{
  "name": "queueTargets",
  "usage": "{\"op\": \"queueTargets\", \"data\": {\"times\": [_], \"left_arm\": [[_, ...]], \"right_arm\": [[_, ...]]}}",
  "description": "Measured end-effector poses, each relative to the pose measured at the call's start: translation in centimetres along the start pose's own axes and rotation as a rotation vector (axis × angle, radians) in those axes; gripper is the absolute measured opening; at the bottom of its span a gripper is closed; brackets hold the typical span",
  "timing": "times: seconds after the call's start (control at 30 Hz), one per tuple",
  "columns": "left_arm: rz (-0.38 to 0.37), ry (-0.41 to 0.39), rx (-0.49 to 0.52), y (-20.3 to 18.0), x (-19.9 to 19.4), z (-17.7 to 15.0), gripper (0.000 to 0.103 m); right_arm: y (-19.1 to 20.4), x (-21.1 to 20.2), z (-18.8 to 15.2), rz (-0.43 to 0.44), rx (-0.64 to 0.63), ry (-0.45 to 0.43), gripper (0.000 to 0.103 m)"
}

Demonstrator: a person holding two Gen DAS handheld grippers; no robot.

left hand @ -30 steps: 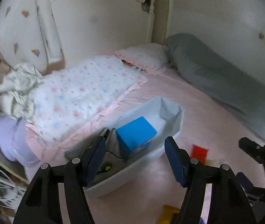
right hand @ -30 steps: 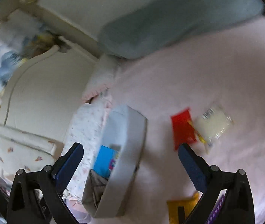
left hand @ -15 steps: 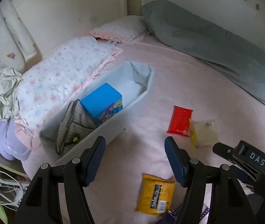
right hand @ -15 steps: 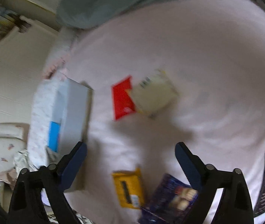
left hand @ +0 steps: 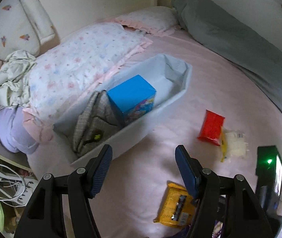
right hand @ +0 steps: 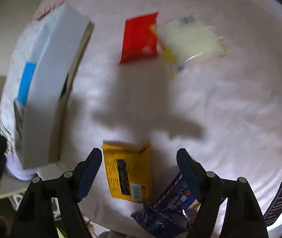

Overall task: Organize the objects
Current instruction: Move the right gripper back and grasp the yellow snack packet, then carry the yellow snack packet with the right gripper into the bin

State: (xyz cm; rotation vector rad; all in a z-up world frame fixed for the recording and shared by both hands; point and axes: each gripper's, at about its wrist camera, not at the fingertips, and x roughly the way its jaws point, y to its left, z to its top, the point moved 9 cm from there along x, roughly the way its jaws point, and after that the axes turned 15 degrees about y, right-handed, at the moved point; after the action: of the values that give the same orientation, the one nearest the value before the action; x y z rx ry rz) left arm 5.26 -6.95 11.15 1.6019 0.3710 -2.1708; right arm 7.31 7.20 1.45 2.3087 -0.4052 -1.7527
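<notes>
On a bed covered by a pink sheet, a long white fabric bin lies diagonally beside a floral quilt. Inside the bin stand a blue box and, toward the near end, a grey checked pouch touching the box.

The left gripper hangs above the sheet with its blue-padded fingers spread wide and nothing between them. The near end of the bin lies just beyond its left finger. A yellow snack packet lies flat on the sheet below and slightly right of the gap, partly hidden by the right finger. Farther out to the right, a red snack packet lies on the sheet, and a pale clear-wrapped packet touches its lower right corner.

The right gripper is also spread and holds nothing. In its blurred view, the yellow snack packet lies directly between and beneath the two fingers, nearer the left one. A dark purple packet lies crumpled under the right finger, just beside the yellow one. The red snack packet and the pale clear-wrapped packet lie well ahead, overlapping at their edges. The white fabric bin runs along the left side, with the blue box showing over its wall.
</notes>
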Motion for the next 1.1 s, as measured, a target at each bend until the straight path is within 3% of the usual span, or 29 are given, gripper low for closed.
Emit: {"op": "queueTargets", "data": {"times": [0.27,0.33,0.43,0.5,0.67,0.73,0.8,0.97,1.1], "left_arm": [[0.019,0.06,-0.074,2.5,1.2,-0.1,0.065],[0.026,0.077,-0.107,3.4,1.5,-0.2,0.065],[0.022,0.088,-0.141,4.1,1.6,-0.2,0.065],[0.024,0.093,-0.152,4.2,1.7,-0.3,0.065],[0.024,0.092,-0.152,4.2,1.7,-0.2,0.065],[0.034,0.08,-0.141,4.1,1.5,-0.1,0.065],[0.035,0.072,-0.134,4.0,1.3,-0.1,0.065],[0.038,0.038,-0.126,3.6,0.5,0.1,0.065],[-0.022,0.028,-0.077,2.1,0.3,0.1,0.065]], "right_arm": [[0.9,5.3,-0.6,-0.121,-0.025,0.154,0.077],[1.4,5.7,-0.3,-0.088,-0.017,0.159,0.079],[1.4,6.3,0.2,-0.107,0.014,0.169,0.079],[1.7,6.6,0.3,-0.139,0.021,0.162,0.083],[2.8,8.0,-0.1,-0.321,-0.063,0.155,0.087],[3.0,8.0,0.0,-0.326,-0.089,0.146,0.083],[2.7,7.1,0.3,-0.299,-0.084,0.116,0.069],[1.4,4.8,1.8,-0.052,0.011,0.047,0.068],[0.8,0.3,3.4,0.179,0.056,-0.109,0.068]]}}
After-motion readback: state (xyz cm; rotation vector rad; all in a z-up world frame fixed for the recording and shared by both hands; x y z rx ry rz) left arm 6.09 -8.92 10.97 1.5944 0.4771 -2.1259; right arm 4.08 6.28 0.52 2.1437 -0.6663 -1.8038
